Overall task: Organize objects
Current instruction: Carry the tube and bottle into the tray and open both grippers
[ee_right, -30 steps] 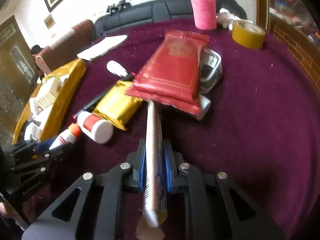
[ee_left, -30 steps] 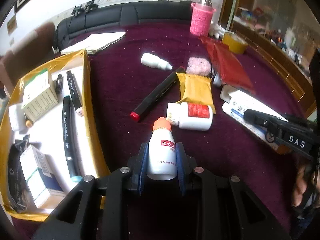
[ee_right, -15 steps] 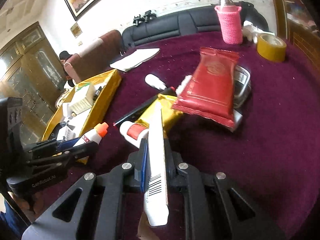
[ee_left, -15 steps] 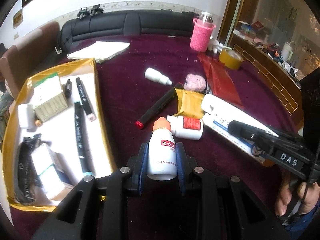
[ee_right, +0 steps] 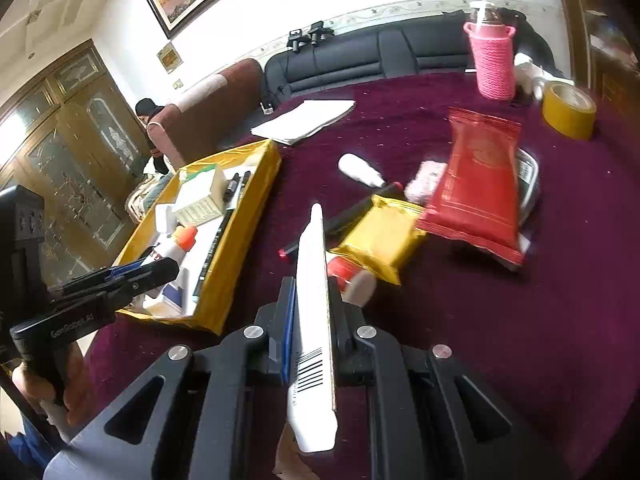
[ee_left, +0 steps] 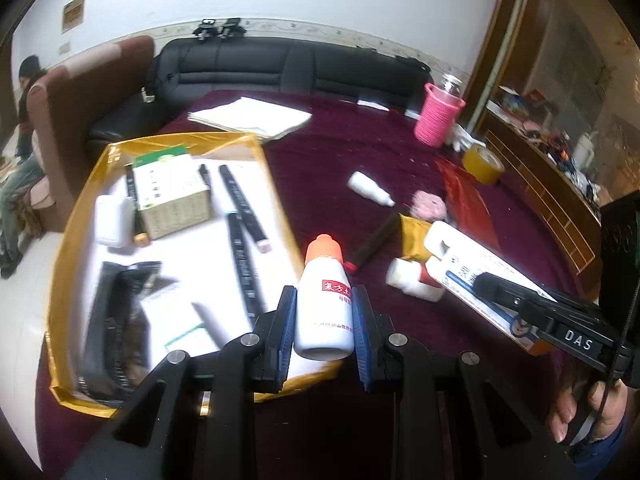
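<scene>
Both tongs carry something: the left gripper (ee_left: 324,312) is clamped on a white bottle with an orange cap (ee_left: 324,304), held above the near corner of the gold tray (ee_left: 68,248), and the right gripper (ee_right: 312,312) is pinched flat on a long white box (ee_right: 314,300) over the purple tablecloth (ee_right: 520,320), just beside the tray.

As I judge it, the sorting is partly done. The tray already holds a green-and-white carton (ee_left: 172,196), black markers (ee_left: 242,204) and a small white case (ee_left: 114,220). Left on the cloth are a red packet (ee_right: 476,184), a gold packet (ee_right: 380,236), a red-capped bottle (ee_left: 412,280), a black-and-red marker (ee_left: 372,240) and a small white bottle (ee_left: 368,188).

Free tray floor looks scarce; the markers lie where the bottle would go.
</scene>
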The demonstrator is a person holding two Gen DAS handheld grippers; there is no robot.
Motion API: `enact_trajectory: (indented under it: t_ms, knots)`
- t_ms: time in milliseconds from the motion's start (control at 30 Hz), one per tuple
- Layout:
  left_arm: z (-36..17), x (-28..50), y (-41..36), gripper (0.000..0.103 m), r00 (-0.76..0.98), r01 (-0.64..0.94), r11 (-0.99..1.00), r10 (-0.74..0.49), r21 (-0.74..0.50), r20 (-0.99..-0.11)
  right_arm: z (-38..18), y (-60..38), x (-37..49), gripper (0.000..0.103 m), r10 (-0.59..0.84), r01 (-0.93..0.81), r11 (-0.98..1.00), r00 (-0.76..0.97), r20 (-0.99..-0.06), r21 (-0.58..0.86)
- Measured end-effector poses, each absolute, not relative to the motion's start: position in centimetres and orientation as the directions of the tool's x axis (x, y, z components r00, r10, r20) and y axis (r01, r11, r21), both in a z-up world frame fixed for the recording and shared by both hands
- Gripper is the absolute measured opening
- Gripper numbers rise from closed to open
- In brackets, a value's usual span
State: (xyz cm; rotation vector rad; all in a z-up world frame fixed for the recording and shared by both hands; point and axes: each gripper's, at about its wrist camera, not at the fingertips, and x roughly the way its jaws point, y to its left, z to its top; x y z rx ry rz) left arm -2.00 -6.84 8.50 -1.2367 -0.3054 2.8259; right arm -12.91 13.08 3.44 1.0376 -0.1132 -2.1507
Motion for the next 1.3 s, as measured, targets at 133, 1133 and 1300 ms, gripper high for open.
enact_trajectory:
  t_ms: [133, 1133, 1300]
  knots:
    - [8.5, -1.9, -9.3, 0.023, -0.689, 0.08, -0.972, 0.106, -0.22, -0.717, 3.7, 11.5, -12.8, 0.011, -0.672, 0.595, -0.701, -0.368, -0.643, 0.392]
    - [2.9, -7.9, -18.3, 0.023, -0.584, 0.322, -0.894, 0.073, -0.313, -0.809, 0.9, -6.8, -17.5, 0.011, -0.627, 0.607, -0.688, -0.22, -0.747, 0.398]
    - [2.7, -7.6, -18.7, 0.023, -0.588, 0.321, -0.888, 0.086, -0.33, -0.804, 0.2, -7.2, -17.9, 0.011, -0.614, 0.596, -0.699, -0.215, -0.759, 0.395]
